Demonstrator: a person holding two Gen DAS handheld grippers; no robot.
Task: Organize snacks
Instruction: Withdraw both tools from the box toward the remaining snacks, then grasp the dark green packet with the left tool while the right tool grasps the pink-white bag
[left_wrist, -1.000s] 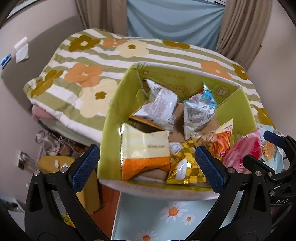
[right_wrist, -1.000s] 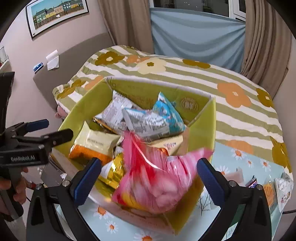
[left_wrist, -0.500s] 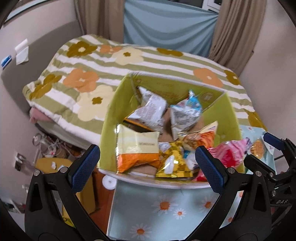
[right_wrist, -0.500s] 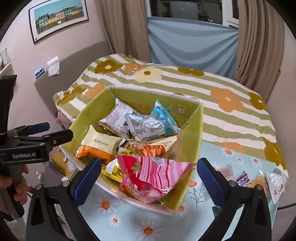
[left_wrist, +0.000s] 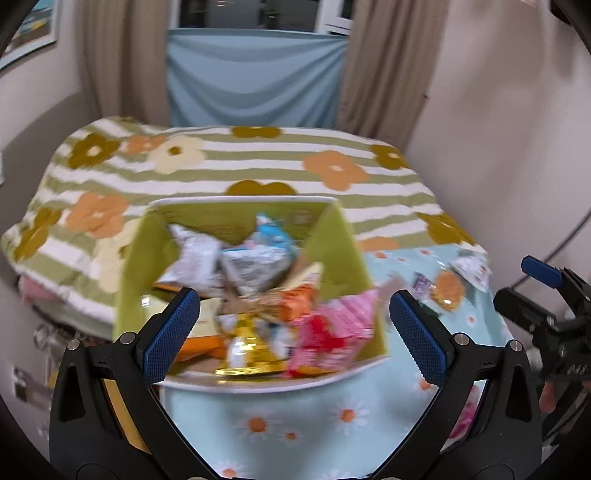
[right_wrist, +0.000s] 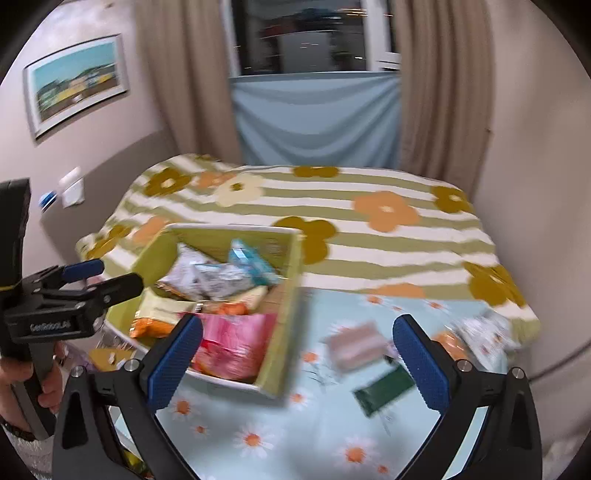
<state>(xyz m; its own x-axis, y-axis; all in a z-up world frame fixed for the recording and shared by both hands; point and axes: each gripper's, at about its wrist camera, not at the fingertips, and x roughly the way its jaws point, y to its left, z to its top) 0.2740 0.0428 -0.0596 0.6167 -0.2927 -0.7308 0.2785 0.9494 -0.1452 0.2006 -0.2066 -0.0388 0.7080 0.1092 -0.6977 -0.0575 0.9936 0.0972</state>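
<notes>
Left of the green cardboard box (right_wrist: 284, 314) of packets, both the left gripper (left_wrist: 291, 332) and right gripper (right_wrist: 295, 362) gape empty; right of it lies a dark green, probably light, crinkly wrapper (right_wrist: 384, 389), best pinched mid-body.

Pink snack bag (right_wrist: 232, 345) released, now lying in green box (right_wrist: 284, 332) (near right corner). Right gripper (right_wrist: 297, 363) empty, jaws apart, pulled back; box sits frame-left.
</notes>
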